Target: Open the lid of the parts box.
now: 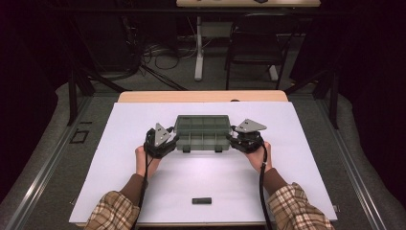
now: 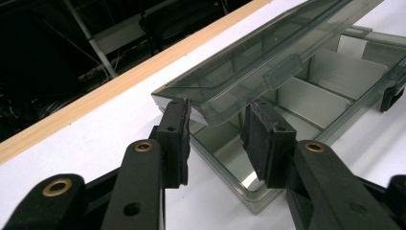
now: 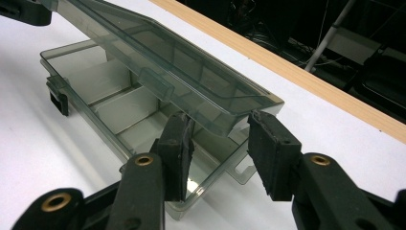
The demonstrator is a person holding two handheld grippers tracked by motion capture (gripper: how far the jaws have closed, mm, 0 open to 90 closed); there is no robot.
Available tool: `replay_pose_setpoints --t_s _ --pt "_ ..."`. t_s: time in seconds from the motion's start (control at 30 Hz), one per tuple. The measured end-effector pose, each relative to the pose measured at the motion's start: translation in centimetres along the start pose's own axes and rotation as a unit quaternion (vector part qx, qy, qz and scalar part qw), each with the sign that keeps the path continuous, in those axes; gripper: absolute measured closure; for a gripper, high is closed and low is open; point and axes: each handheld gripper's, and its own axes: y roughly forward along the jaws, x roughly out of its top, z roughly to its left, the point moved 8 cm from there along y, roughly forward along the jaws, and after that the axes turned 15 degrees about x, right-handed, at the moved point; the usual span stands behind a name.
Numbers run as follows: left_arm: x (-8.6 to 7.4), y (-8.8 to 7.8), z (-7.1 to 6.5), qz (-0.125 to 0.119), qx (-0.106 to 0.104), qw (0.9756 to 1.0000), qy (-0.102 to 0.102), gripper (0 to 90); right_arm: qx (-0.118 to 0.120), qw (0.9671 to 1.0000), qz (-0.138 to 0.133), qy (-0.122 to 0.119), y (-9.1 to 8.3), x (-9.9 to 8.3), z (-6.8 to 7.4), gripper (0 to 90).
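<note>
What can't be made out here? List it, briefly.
- Dark item, high view: too small to identify.
- Box contents: too small in the high view; in the gripper views the raised lid covers the back cells.
- Left gripper and right gripper: whether the pads press the lid is unclear.

A compartment box (image 1: 203, 134) is sitting mid-counter (image 1: 143, 115), its lid (image 2: 268, 52) tilting up above the base. The left claw (image 1: 165, 141) is sitting at its left end, the right claw (image 1: 237, 139) at its right. A small bar (image 1: 201, 201) is lying nearer the person.
</note>
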Motion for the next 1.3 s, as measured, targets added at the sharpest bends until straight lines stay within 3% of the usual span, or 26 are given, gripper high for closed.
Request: replay_pose_setpoints --t_s 0.2,0.67,0.97,1.17,1.3 --pt "0.2 0.1 -0.1 0.0 0.007 0.9999 0.011 58.8 -0.003 1.0 0.005 0.002 0.1 0.1 0.0 58.5" --pt "0.9 0.4 1.1 -0.006 0.011 0.9999 0.01 59.4 -0.011 0.9998 0.012 -0.013 0.3 0.7 -0.6 56.4" --pt "2.1 0.8 1.7 -0.012 -0.001 0.9999 0.011 61.0 -0.006 0.9998 0.01 -0.019 0.5 1.6 -1.4 58.6" --pt "3.0 1.1 2.1 -0.01 -0.006 0.9998 0.015 66.8 -0.008 0.9998 0.008 -0.017 0.7 2.6 -2.0 61.5" --pt "3.6 1.4 2.5 -0.01 -0.005 0.9998 0.015 68.7 -0.004 1.0 0.009 -0.002 0.7 3.1 -2.6 63.1"
